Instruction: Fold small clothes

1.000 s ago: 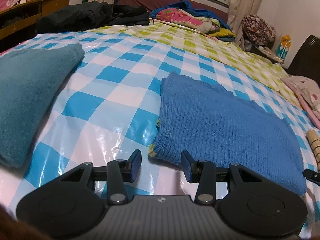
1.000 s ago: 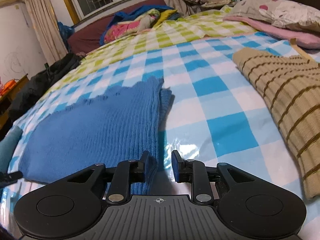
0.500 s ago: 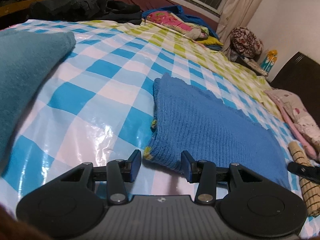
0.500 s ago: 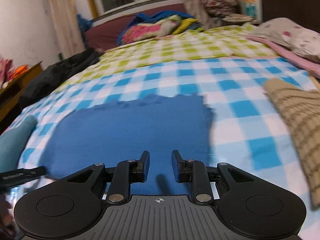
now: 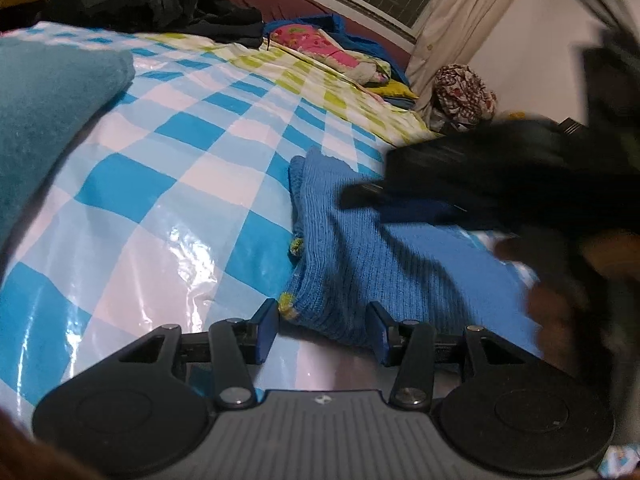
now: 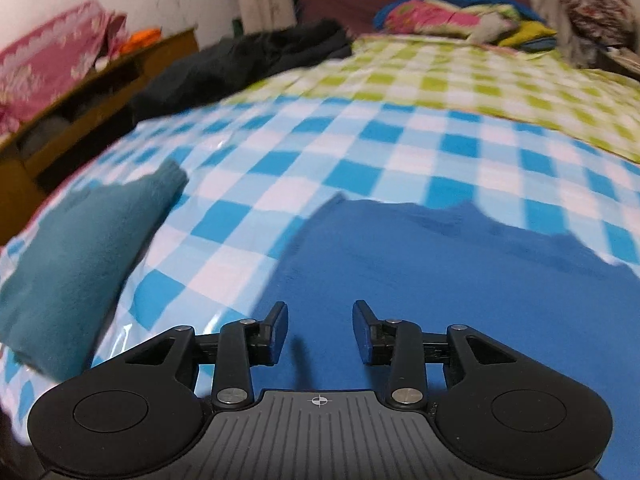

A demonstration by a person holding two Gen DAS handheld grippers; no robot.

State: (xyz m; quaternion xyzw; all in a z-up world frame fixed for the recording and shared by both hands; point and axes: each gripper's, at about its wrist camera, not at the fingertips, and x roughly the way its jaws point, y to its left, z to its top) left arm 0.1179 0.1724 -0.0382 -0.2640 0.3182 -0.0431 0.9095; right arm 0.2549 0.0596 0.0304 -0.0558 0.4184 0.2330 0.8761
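Note:
A blue knitted garment (image 5: 360, 248) lies folded on the blue-and-white checked sheet (image 5: 168, 184). My left gripper (image 5: 322, 330) is open, its fingers on either side of the garment's near corner with the yellow-green trim. My right gripper (image 6: 320, 330) is open and empty, hovering over the flat blue garment (image 6: 460, 280). In the left wrist view the right gripper (image 5: 500, 176) appears as a blurred black shape above the garment's right part.
A folded teal garment (image 5: 48, 112) (image 6: 80, 256) lies to the left on the sheet. Black clothes (image 5: 152, 4), a pink bundle (image 5: 328, 48) and a patterned bundle (image 5: 464, 92) lie at the far side. A wooden shelf (image 6: 92, 108) stands left.
My right gripper has swung left over the blue garment and opened wider. My left gripper has moved in until its open fingers flank the garment's near corner.

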